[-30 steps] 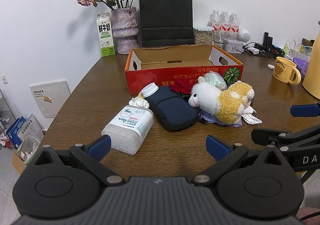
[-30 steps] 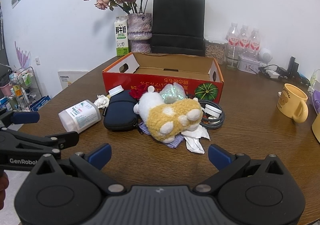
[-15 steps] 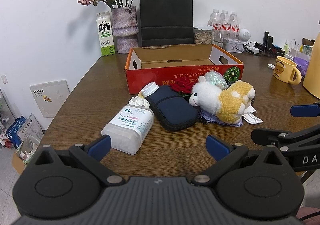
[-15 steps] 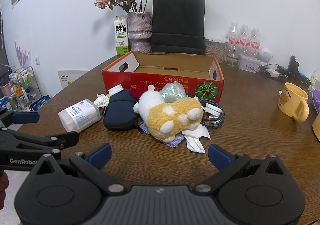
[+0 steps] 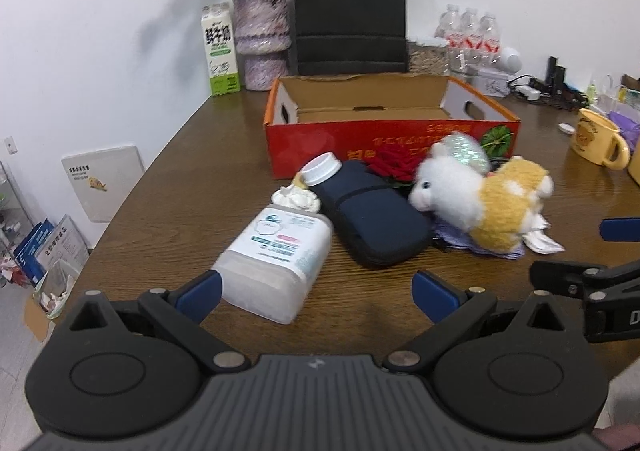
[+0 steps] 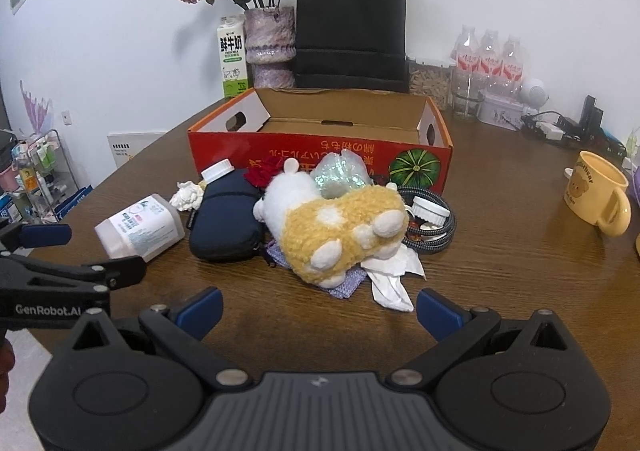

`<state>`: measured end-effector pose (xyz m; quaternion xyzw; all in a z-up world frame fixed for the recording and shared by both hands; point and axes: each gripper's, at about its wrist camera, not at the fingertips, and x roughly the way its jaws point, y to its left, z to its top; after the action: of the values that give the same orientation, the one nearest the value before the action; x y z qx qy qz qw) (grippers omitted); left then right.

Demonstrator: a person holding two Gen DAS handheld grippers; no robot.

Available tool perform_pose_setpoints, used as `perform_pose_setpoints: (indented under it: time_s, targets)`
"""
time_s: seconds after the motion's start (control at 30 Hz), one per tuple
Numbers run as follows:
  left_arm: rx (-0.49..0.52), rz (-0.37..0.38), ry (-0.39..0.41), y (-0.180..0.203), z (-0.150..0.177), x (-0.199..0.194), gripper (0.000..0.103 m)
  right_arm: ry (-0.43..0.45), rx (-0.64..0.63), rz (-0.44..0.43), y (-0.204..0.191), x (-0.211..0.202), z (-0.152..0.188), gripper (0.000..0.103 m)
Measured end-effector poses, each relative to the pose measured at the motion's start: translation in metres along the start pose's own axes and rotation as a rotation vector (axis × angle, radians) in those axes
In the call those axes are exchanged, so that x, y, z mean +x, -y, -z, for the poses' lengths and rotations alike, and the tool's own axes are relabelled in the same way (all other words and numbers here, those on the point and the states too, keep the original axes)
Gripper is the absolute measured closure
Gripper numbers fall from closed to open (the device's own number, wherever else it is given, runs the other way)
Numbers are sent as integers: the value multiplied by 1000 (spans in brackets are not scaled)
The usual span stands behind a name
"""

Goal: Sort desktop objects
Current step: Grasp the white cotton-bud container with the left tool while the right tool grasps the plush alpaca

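A pile lies on the wooden table in front of an open red cardboard box [image 5: 392, 143] [image 6: 320, 155]. It holds a white plastic bottle [image 5: 276, 255] [image 6: 140, 227] on its side, a dark blue pouch [image 5: 372, 219] [image 6: 226, 223], a white and yellow plush toy [image 5: 480, 199] [image 6: 336, 227], a red rose [image 5: 394, 167], a small white-capped bottle [image 5: 320, 169], crumpled tissue [image 6: 392, 279] and a coiled cable [image 6: 432, 223]. My left gripper [image 5: 316, 291] is open, its fingers just short of the white bottle's base. My right gripper [image 6: 318, 309] is open, in front of the plush toy.
A yellow mug [image 6: 600, 193] stands at the right. Behind the box are a black paper bag [image 5: 350, 15], a vase of dried roses [image 5: 262, 39], a milk carton [image 5: 219, 51] and water bottles [image 6: 488, 63]. The table's left edge drops to the floor.
Both grippers have moved forward toward the pile. The left one has come close to the white bottle. Both stay open and nothing on the table has moved.
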<state>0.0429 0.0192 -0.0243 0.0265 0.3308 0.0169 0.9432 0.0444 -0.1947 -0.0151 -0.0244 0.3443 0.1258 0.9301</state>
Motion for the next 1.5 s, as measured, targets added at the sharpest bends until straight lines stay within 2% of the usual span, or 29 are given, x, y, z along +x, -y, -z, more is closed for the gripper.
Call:
perform_pose_setpoints:
  time_s: [0.27, 0.77, 1.07, 1.27, 1.37, 1.43, 1.5]
  targets:
    - [-4, -31, -49, -14, -8, 32, 0, -17, 8, -3, 8, 33, -14, 0]
    - [14, -67, -118, -23, -20, 76, 0, -5, -124, -37, 15, 76, -35, 0]
    - [-17, -51, -124, -28, -23, 87, 0, -5, -149, -59, 16, 91, -40, 0]
    - [-24, -7, -115, -28, -21, 90, 1, 17, -177, -69, 17, 98, -39, 0]
    - [-37, 8, -115, -29, -19, 92, 5, 39, -180, -82, 19, 100, -37, 0]
    - [-50, 17, -118, -30, -18, 95, 13, 57, -175, -92, 21, 101, -35, 0]
    - [-54, 14, -123, -30, -16, 96, 17, 66, -167, -100, 23, 101, -34, 1]
